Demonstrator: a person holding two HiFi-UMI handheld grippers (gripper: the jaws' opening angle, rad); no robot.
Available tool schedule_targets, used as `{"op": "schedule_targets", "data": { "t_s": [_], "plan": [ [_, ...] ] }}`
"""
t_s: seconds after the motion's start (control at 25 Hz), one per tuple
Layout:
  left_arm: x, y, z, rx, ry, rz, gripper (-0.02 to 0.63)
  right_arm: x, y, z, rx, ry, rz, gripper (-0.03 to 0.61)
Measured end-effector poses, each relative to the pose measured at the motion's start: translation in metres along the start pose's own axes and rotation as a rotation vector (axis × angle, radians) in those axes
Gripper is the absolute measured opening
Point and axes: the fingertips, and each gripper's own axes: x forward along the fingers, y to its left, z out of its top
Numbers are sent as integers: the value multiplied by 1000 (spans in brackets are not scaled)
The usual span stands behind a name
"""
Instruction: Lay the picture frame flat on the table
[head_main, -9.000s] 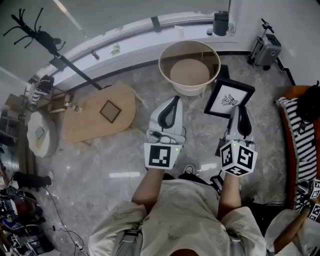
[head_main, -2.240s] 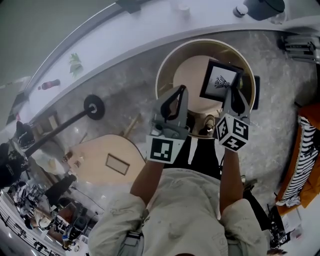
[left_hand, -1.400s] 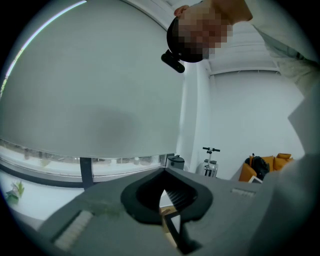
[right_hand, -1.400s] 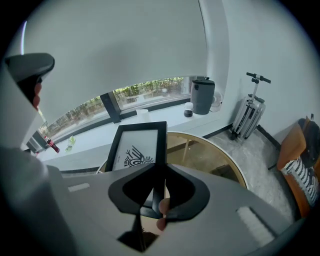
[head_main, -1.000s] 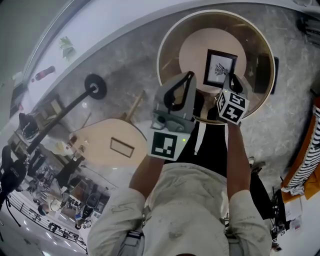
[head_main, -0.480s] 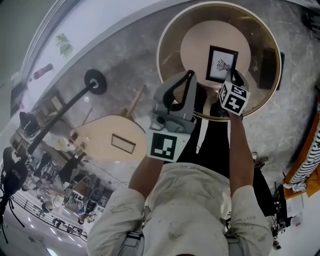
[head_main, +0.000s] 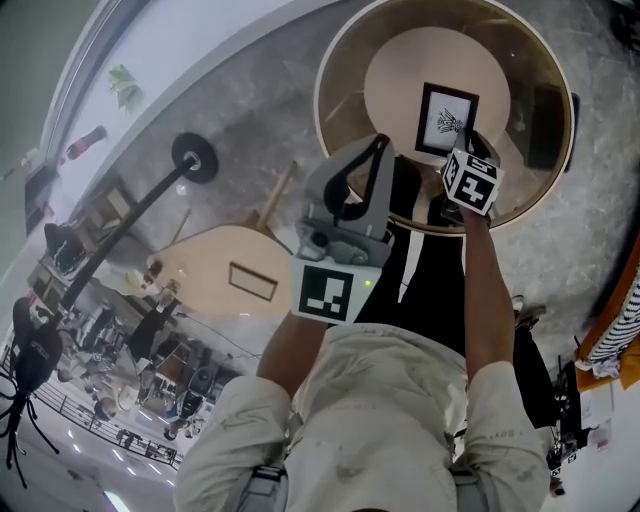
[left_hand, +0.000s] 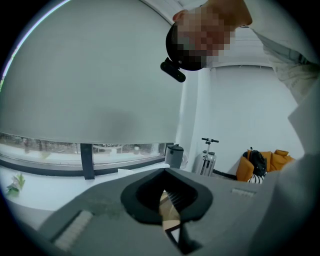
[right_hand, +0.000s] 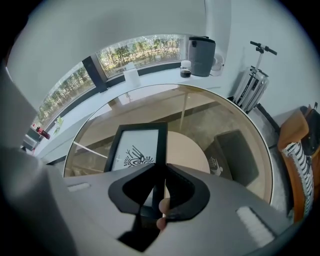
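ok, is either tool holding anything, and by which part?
Right tool is shut on the picture frame's black side rail. Left tool holds nothing.

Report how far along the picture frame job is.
Done: the picture frame is above the round glass table, face up. In hand: the right claw is shut on its edge; whether the frame touches the glass I cannot tell. Left: lay it flat and let go. The left claw is shut and empty.

A marble floor (head_main: 250, 130), curved window ledge (right_hand: 150, 75), round glass table (head_main: 320, 100) and orange sofa (right_hand: 291, 134) are suggesting a lounge-like showroom
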Motion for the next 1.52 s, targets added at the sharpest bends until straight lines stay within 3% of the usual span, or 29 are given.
{"op": "schedule_targets", "data": {
  "t_s": [0.48, 0.8, 1.52],
  "plan": [
    [-4, -8, -3, 9, 5, -10, 3, 8, -1, -5, 21, 21, 22, 74],
    [-11, -13, 12, 41, -11, -15, 3, 2, -9, -6, 52, 18, 33, 140],
    [-37, -49, 93, 92, -122, -2, 3, -113, 3, 33, 55, -144, 96, 144]
  ]
}}
